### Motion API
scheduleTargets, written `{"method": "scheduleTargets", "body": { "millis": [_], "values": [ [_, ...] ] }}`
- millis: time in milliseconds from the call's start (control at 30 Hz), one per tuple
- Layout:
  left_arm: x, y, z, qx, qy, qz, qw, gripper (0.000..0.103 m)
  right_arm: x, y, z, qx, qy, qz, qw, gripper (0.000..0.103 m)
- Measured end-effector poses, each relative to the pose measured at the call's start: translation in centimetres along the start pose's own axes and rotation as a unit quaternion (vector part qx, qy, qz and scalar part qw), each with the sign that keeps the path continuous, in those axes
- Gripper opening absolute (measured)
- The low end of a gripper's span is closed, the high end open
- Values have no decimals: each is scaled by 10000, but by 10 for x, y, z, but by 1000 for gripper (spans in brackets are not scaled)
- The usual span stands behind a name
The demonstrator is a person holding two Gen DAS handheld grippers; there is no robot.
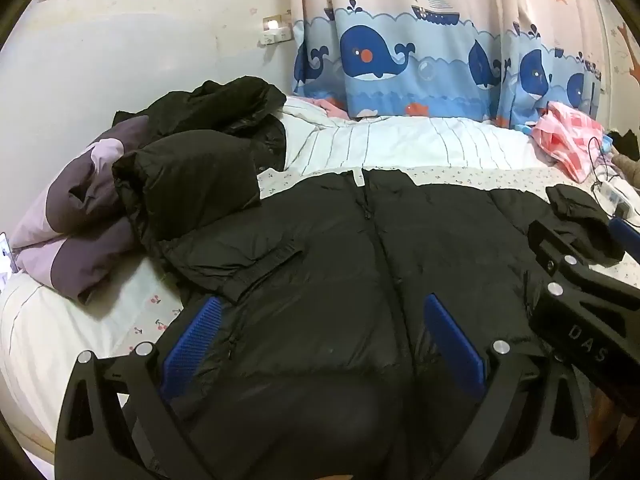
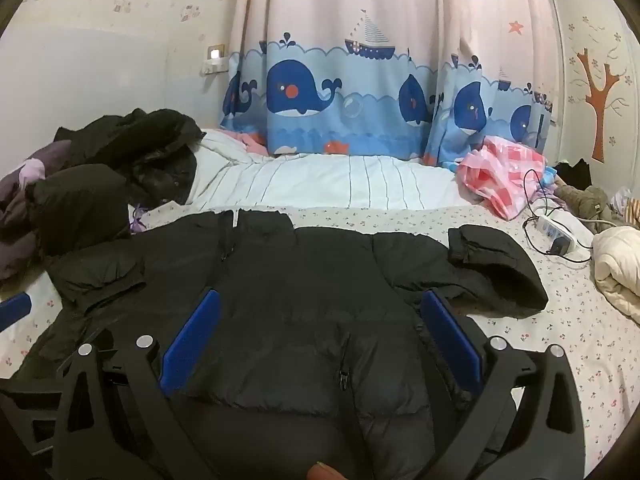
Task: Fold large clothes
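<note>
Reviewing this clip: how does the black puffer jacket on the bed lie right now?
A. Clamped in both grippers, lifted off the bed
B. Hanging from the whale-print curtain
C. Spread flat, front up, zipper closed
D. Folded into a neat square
C: the black puffer jacket lies spread on the floral-print bed sheet, its zipper running up the middle, both grippers open above it.

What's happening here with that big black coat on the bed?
A person holds a hand-held gripper in each hand above a black puffer jacket spread front-up on the bed. The left hand-held gripper and the right hand-held gripper are both wide open, gripping nothing. The jacket is not yet folded, its sleeve lying bent beside it. More clothes are heaped at the left.
</note>
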State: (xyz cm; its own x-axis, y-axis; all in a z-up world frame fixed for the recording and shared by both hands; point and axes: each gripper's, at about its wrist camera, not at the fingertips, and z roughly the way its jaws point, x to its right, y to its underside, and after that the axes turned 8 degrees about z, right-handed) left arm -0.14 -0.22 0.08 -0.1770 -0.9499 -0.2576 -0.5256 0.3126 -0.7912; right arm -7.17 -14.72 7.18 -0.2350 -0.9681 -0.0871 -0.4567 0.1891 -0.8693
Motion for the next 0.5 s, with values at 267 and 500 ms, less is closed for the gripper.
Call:
{"method": "scheduleTargets", "body": {
  "millis": [267,500],
  "values": [
    [-3,1,-1,-59,133,-74,9999,97,4,-5,0,-20,16,123,9999,97],
    [-21,1,28,-704,594,-615,9938,97,11,-2,-4,20,59,111,9999,97]
  ]
}}
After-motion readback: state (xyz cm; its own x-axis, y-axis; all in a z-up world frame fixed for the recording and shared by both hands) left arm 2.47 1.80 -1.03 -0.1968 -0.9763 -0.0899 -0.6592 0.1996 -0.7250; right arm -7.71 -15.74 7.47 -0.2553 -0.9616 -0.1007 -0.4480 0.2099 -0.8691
